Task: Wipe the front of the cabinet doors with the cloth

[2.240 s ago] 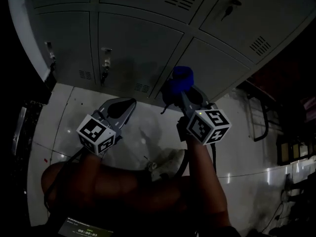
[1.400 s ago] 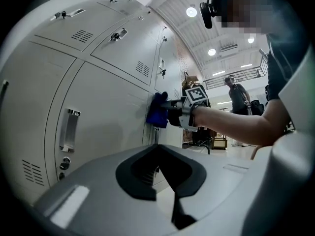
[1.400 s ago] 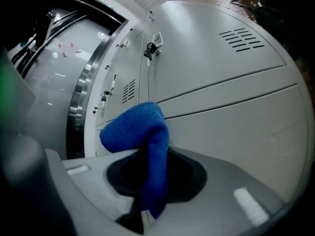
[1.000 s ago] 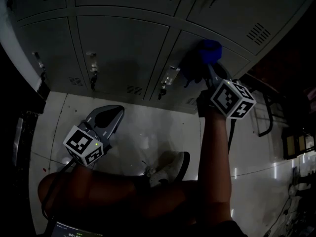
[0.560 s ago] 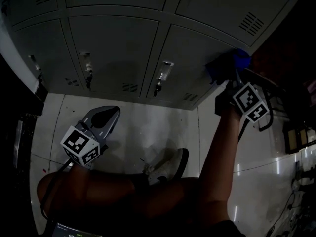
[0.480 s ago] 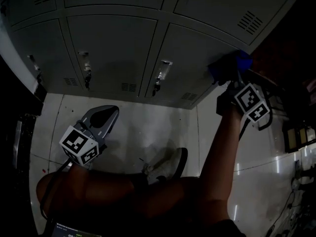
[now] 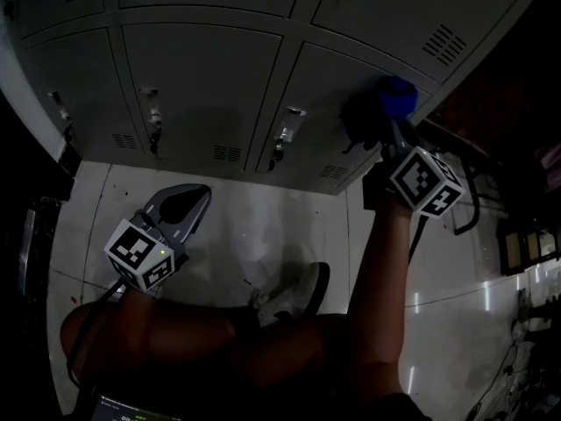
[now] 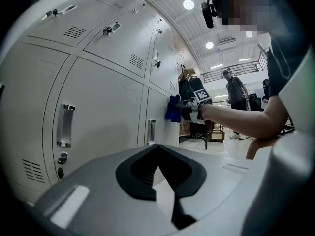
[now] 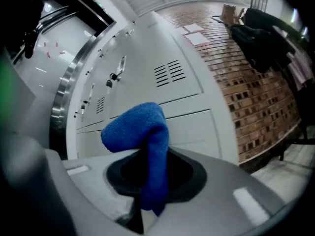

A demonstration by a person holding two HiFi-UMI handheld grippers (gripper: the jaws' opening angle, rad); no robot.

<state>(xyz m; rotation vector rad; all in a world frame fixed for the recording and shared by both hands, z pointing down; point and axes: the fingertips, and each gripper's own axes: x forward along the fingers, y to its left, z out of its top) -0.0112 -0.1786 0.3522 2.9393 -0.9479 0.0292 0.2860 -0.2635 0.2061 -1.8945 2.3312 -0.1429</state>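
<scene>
Head view: right gripper lifts the blue cloth to a lower cabinet door; left gripper hangs low. Only the gripper views show the jaws: right clamped on cloth, left closed, empty.

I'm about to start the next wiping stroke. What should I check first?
1. Cloth clamped in right gripper: ok, jaws shut on it.
2. Cloth against the lower right door: ok, it looks pressed near the door's right edge.
3. Leftward stroke path: not ok, the door handle sticks out.
4. Left gripper clear of the doors: ok, shut, empty, held low.
5. Dirt left on the door: cannot tell, too dark.
</scene>
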